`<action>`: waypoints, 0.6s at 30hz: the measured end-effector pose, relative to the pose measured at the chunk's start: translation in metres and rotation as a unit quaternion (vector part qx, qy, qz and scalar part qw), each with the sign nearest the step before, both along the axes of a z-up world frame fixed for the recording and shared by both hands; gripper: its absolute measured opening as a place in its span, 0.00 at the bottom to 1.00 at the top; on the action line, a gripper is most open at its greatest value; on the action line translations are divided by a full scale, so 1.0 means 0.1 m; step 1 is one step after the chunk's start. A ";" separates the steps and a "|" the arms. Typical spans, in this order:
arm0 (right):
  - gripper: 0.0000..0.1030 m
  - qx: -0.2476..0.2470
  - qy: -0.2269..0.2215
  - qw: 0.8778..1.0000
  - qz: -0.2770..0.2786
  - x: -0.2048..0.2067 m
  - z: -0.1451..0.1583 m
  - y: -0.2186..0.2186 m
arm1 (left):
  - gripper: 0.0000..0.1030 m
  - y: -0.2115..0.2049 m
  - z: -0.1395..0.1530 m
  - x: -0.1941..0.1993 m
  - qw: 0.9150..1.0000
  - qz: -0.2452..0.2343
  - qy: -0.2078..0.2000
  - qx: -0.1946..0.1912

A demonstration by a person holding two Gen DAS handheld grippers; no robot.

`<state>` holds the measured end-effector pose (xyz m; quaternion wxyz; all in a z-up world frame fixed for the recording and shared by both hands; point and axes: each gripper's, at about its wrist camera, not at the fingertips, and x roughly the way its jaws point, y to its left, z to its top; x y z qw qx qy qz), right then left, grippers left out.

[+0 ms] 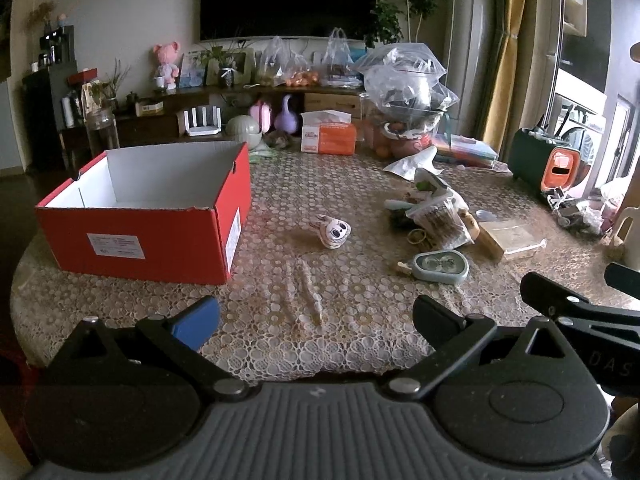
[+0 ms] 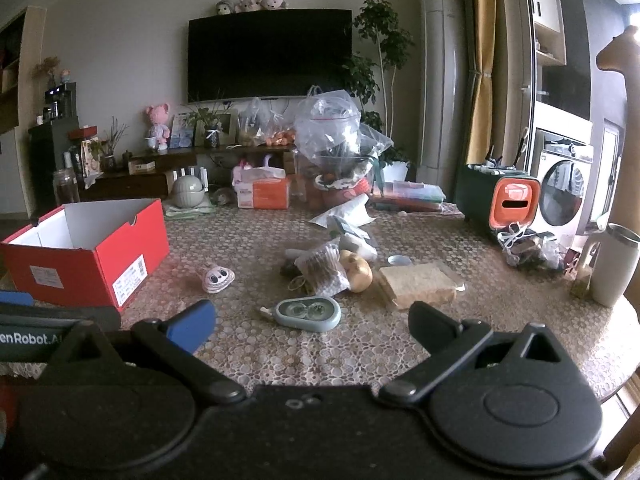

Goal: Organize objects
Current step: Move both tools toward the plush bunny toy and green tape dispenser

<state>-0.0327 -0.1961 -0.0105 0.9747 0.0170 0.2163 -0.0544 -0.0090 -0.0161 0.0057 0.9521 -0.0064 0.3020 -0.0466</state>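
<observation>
Both grippers hang wide open and empty, the left gripper [image 1: 316, 320] aimed at the small rabbit toy [image 1: 334, 231] just right of the red box [image 1: 140, 216], the right gripper [image 2: 312, 324] nearer the blue-grey case [image 2: 308, 313] (long axis left-right).

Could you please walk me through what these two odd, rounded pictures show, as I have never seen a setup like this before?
There is no robot here: a person holds a two-finger gripper in each hand, and each carries a wide-angle camera looking along its fingers. One picture comes from the left gripper, the other from the right gripper. Both stand wide open and hold nothing. They look over a table with a lace cloth. On it sit an open red box, a small white bunny toy, a pale blue oval case and a heap of small bags and packets. The box looks empty as far as can be seen.
</observation>
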 end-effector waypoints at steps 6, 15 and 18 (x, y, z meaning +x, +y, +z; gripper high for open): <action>1.00 -0.001 0.001 1.000 0.000 -0.01 0.00 0.01 | 1.00 0.04 -0.02 0.00 1.000 0.001 0.006 -0.004; 1.00 0.001 -0.001 1.000 0.000 -0.01 0.01 0.01 | 1.00 0.05 -0.01 0.00 1.000 0.000 0.006 -0.006; 1.00 0.003 -0.003 1.000 0.000 -0.03 0.02 0.00 | 1.00 0.05 -0.01 -0.01 1.000 0.000 0.006 -0.006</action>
